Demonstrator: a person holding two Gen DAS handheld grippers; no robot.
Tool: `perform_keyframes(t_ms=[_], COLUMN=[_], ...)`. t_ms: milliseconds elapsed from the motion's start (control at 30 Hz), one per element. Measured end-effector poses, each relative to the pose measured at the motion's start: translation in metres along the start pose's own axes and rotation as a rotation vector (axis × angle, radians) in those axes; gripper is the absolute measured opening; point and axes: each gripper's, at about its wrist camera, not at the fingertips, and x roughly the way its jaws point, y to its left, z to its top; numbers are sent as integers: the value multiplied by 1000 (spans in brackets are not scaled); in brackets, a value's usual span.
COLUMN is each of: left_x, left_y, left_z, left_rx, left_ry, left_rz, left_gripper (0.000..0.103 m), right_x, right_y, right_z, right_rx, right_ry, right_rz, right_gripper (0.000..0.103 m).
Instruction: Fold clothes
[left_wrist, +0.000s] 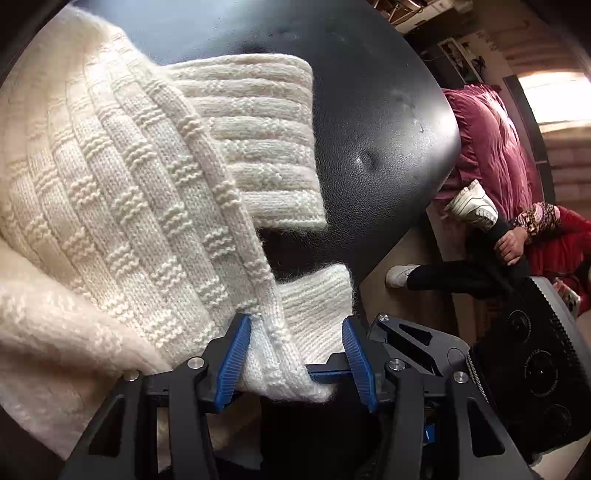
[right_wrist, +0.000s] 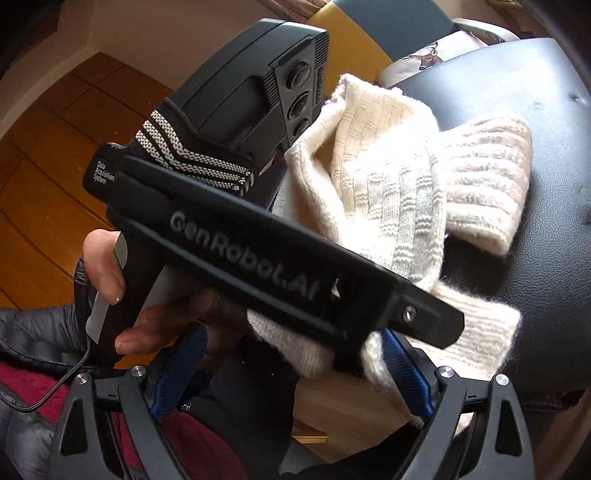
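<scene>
A cream cable-knit sweater (left_wrist: 129, 177) lies bunched on a black leather surface (left_wrist: 369, 110). One ribbed cuff (left_wrist: 258, 140) sticks out toward the middle. My left gripper (left_wrist: 297, 354) is open, with a folded ribbed edge of the sweater between its blue pads (left_wrist: 236, 358). In the right wrist view the same sweater (right_wrist: 399, 177) shows behind the left gripper's body (right_wrist: 258, 258), which a hand (right_wrist: 110, 273) holds across the frame. My right gripper (right_wrist: 291, 373) is wide open just below it, with a strip of sweater edge (right_wrist: 376, 365) against its right pad.
The right gripper's black camera housing (left_wrist: 532, 369) crowds the left view's lower right. Beyond the surface's edge a person (left_wrist: 480, 258) in white shoes sits by magenta bedding (left_wrist: 491, 147). A wooden floor (right_wrist: 55, 166) and a deer-print cushion (right_wrist: 428, 55) lie around the seat.
</scene>
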Motion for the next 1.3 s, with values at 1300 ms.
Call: perform_keyframes(t_ms=[1300], left_x=[-208], left_y=[258], left_z=[-144], left_rx=[-397], left_ry=[-895], left_rz=[-242], left_gripper=[5], right_x=[-20], right_y=[-36], right_z=[61], right_rx=[-72], right_ry=[94], right_rz=[-467], right_gripper=[93])
